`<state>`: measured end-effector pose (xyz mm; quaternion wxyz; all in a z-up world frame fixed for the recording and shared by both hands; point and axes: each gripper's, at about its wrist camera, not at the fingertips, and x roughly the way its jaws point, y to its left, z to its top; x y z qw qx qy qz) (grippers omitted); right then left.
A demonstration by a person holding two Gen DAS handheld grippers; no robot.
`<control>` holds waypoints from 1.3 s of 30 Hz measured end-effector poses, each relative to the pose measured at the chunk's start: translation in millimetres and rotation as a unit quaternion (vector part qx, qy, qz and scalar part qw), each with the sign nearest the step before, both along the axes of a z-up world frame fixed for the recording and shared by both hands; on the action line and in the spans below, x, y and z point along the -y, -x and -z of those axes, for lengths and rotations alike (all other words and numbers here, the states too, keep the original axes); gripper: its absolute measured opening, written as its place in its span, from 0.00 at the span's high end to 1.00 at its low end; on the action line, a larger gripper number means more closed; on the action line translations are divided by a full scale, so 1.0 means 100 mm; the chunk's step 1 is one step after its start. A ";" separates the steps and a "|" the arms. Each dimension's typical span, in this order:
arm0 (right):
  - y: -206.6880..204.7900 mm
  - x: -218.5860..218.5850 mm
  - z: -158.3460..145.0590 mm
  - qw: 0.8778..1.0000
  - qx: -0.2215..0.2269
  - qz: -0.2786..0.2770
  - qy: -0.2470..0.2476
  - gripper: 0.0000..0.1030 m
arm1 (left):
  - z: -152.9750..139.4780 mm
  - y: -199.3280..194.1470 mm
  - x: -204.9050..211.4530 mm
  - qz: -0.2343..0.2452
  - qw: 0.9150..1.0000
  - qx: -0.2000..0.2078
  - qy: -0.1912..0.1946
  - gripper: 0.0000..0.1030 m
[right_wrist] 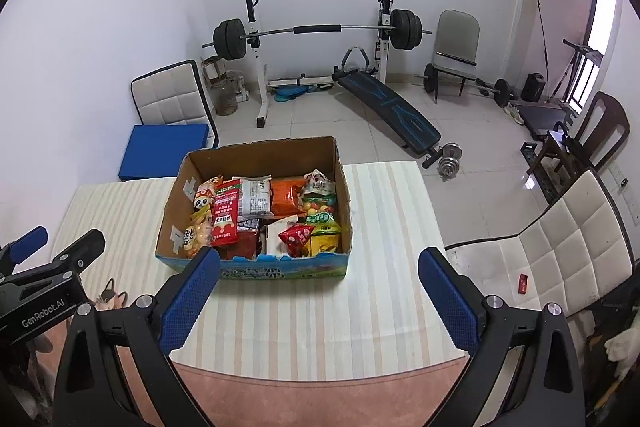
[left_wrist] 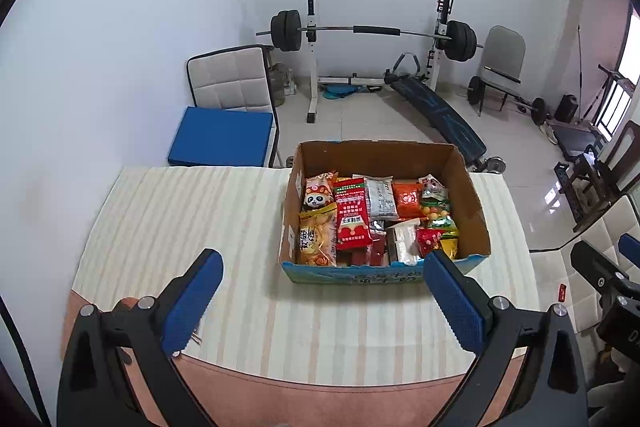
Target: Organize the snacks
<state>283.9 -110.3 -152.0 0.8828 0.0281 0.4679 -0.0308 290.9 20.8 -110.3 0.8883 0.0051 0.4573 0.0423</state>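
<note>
While both hand-held grippers, left hand-held gripper (left_wrist: 322, 291) and right hand-held gripper (right_wrist: 318, 289), gape wide and empty, we risk shoving the snack box (left_wrist: 352, 273) off the counter's (left_wrist: 180, 211) far edge.

Cardboard box (left_wrist: 472, 211): plain brown walls, with a blue printed band along the near outer face, ahead of the claw.

Tablecloth (left_wrist: 192, 227): cream with pale tan stripes, under and ahead of both claws; a pinkish-brown border nearest the claw.

Left gripper (left_wrist: 322, 297): black frame, blue textured pads. Right gripper (right_wrist: 318, 297): same colouring.

Contents: a red packet (left_wrist: 353, 217) with white lettering, an orange packet (left_wrist: 407, 199), a silver-white packet (left_wrist: 382, 198) with black print, and a yellow-orange bag (left_wrist: 316, 241) at the box's left.

Seat cushion (left_wrist: 222, 137) beyond the table: solid blue. Chair (right_wrist: 560, 247) to the right of the right claw: cream, quilted in squares, black edging.
</note>
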 end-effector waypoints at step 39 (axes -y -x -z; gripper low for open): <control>-0.12 -0.02 0.13 1.000 -0.006 -0.001 0.018 0.01 | 0.08 -0.08 0.01 0.014 1.000 -0.004 -0.004 0.00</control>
